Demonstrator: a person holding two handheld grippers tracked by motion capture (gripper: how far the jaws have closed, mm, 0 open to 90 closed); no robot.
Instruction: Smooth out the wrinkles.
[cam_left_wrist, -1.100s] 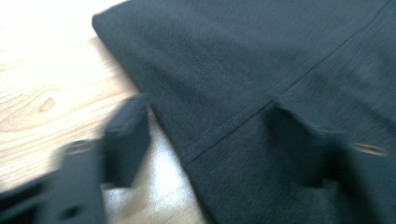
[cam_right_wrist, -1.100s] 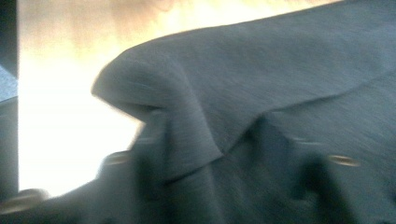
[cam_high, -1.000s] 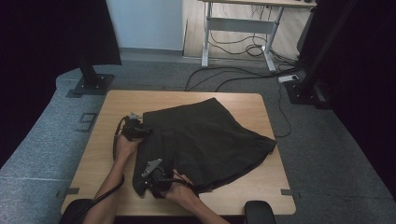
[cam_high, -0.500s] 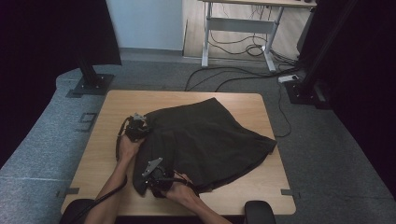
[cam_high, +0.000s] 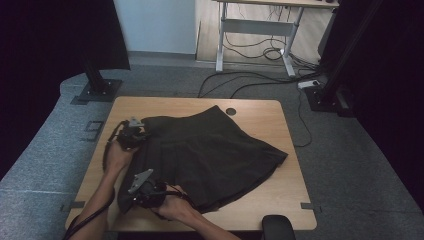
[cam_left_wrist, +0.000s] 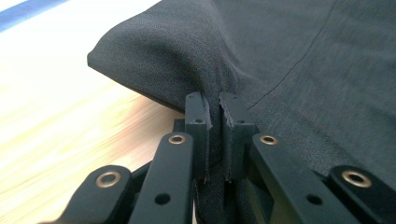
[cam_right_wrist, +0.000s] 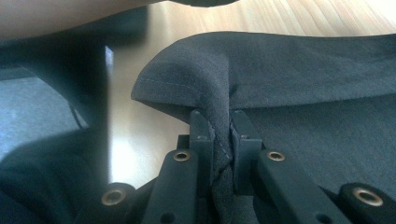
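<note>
A dark skirt (cam_high: 210, 155) lies spread on the wooden table (cam_high: 260, 120), its wide hem fanned toward the right. My left gripper (cam_high: 141, 135) is shut on the fabric at the skirt's far left corner; in the left gripper view the cloth (cam_left_wrist: 187, 60) bunches up between the closed jaws of that gripper (cam_left_wrist: 215, 100). My right gripper (cam_high: 136, 197) is shut on the skirt's near left corner by the table's front edge. In the right gripper view a stitched edge (cam_right_wrist: 187, 79) is pinched between the jaws of that gripper (cam_right_wrist: 219, 116).
A round cable hole (cam_high: 230, 111) sits in the table just beyond the skirt. A black chair part (cam_high: 277, 227) pokes up at the front edge. Bare wood runs along the table's right and front right. A desk frame (cam_high: 260, 30) and cables (cam_high: 250, 82) stand on the floor behind.
My left gripper has shifted slightly right and toward the near side with the skirt corner. The right gripper has stayed at the near corner.
</note>
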